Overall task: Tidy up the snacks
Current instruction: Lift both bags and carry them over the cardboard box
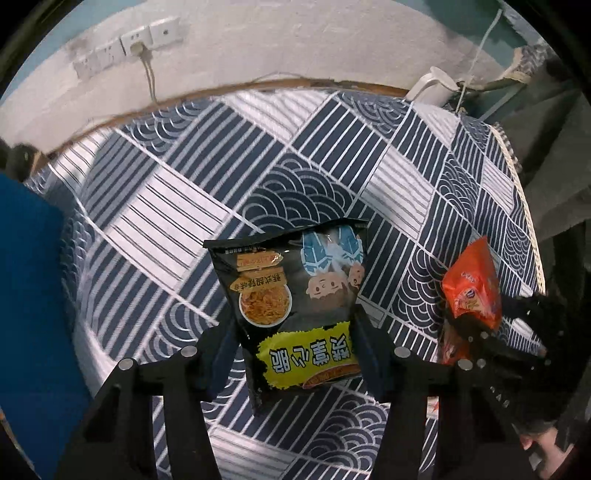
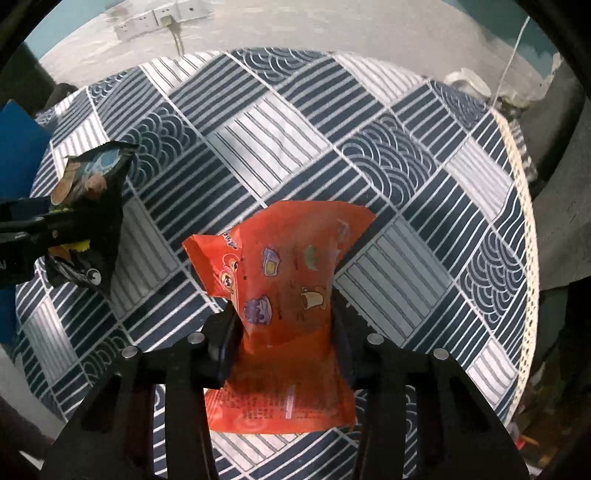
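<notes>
Black snack bag (image 1: 291,306) lower sides were hidden behind the left gripper (image 1: 295,332) fingers. Orange snack bag (image 2: 284,314) middle was covered by the right gripper (image 2: 284,332) fingers. Blue box (image 1: 33,314) was cut off at the frame's left edge. Small print on the orange snack bag was too blurred to read.

An orange snack packet (image 2: 291,291) is pinched at its waist between the two black fingers of the right gripper (image 2: 286,328), held above a table covered in a navy and white patterned cloth (image 2: 388,206). At the left edge, the left gripper (image 2: 55,229) clamps a black snack bag (image 2: 92,206). A blue object (image 2: 18,147) sits beyond it. Wall sockets (image 2: 155,20) show behind.
</notes>
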`<control>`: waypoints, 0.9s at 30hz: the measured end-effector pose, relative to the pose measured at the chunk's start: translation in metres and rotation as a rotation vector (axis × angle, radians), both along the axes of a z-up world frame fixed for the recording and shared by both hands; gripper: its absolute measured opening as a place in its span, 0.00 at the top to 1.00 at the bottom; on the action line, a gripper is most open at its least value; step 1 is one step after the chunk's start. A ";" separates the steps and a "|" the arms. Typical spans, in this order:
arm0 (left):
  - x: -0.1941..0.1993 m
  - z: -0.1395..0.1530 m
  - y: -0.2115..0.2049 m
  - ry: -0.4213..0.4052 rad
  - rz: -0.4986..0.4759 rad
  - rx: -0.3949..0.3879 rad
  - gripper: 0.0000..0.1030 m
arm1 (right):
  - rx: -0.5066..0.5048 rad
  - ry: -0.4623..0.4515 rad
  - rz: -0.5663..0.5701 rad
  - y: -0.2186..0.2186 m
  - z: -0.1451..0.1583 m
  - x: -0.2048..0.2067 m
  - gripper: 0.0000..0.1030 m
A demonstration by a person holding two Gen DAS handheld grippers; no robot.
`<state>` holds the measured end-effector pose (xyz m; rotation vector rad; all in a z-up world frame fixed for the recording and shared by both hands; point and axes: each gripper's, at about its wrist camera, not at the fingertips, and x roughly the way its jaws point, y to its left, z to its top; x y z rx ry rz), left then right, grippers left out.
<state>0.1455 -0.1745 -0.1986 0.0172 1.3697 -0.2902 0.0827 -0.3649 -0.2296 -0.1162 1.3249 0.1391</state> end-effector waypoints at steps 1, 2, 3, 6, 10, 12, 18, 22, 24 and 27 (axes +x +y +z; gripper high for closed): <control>-0.002 0.005 0.001 -0.013 -0.006 0.006 0.43 | -0.001 -0.009 0.005 0.002 0.005 -0.002 0.59; -0.003 0.010 0.001 -0.024 -0.012 0.011 0.43 | -0.004 -0.020 0.009 0.004 0.011 -0.003 0.59; -0.005 0.012 0.003 -0.033 -0.016 0.014 0.43 | -0.006 -0.027 0.014 0.006 0.016 -0.003 0.59; -0.009 0.026 0.012 -0.077 -0.037 0.029 0.43 | -0.015 -0.059 0.032 0.014 0.031 -0.005 0.59; -0.015 0.046 0.024 -0.141 -0.053 0.054 0.43 | -0.021 -0.095 0.058 0.020 0.053 -0.006 0.59; -0.020 0.055 0.033 -0.166 -0.054 0.062 0.43 | -0.012 -0.107 0.066 0.026 0.056 -0.004 0.59; -0.035 0.081 0.054 -0.229 -0.057 0.073 0.43 | -0.003 -0.157 0.103 0.043 0.078 -0.004 0.59; -0.048 0.100 0.065 -0.295 -0.076 0.102 0.43 | -0.007 -0.193 0.144 0.059 0.096 -0.010 0.59; -0.055 0.109 0.072 -0.326 -0.085 0.112 0.43 | -0.012 -0.217 0.165 0.067 0.106 -0.014 0.59; -0.064 0.119 0.085 -0.360 -0.091 0.130 0.43 | -0.002 -0.237 0.189 0.077 0.117 -0.018 0.59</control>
